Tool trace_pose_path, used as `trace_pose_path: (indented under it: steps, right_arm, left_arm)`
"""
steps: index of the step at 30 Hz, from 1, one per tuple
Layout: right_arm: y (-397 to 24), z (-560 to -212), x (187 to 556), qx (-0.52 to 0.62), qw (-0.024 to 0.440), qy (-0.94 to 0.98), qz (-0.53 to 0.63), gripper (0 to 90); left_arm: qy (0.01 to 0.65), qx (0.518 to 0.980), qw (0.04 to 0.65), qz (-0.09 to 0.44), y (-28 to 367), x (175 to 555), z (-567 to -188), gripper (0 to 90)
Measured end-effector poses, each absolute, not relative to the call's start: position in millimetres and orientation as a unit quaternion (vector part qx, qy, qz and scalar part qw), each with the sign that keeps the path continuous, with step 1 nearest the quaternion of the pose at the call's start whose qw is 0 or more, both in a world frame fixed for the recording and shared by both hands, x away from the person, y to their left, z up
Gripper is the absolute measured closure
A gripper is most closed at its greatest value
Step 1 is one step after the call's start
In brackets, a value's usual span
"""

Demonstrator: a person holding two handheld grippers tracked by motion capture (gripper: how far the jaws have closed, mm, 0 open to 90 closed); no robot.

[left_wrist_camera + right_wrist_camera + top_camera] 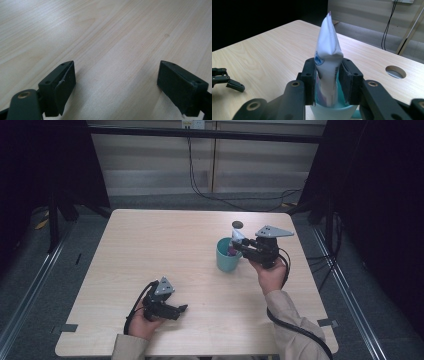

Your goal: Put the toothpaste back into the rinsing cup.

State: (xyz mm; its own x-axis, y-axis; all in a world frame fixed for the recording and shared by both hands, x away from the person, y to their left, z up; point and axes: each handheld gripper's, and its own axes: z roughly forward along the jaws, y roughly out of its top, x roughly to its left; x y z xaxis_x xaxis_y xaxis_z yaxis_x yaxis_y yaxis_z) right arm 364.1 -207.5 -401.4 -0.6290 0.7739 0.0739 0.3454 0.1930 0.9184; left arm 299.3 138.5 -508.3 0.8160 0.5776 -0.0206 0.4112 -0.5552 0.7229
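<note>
White tube [327, 57], print unreadable, pinched by right gripper [327, 82] above teal cup [227, 256].

Cup [227, 256] on worktop [165, 240], 2 o'clock from centre. Tube [328, 62] upright in cup, lower end inside, clamped between right gripper [243, 245] jaws. Right gripper just beside cup, at its 3 o'clock. Worktop hole [237, 224] at cup's 12 o'clock. Left gripper [181, 309] low over worktop at 7 o'clock, well apart from cup.
</note>
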Motion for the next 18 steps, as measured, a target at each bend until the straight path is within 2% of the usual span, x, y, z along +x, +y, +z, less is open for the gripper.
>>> trace_pose_path:
  steps: [6,18]
  right_arm:
    - [-207.1,-402.1,364.3,0.383,0.207,0.741,0.511,58.8]
    - [-207.3,-403.9,364.6,0.392,0.204,0.739,0.509,52.3]
  left_arm:
    - [0.282,0.876,0.376,0.11,138.6,299.3,-508.2,15.0]
    - [0.282,0.875,0.377,0.11,138.5,299.3,-508.3,15.0]
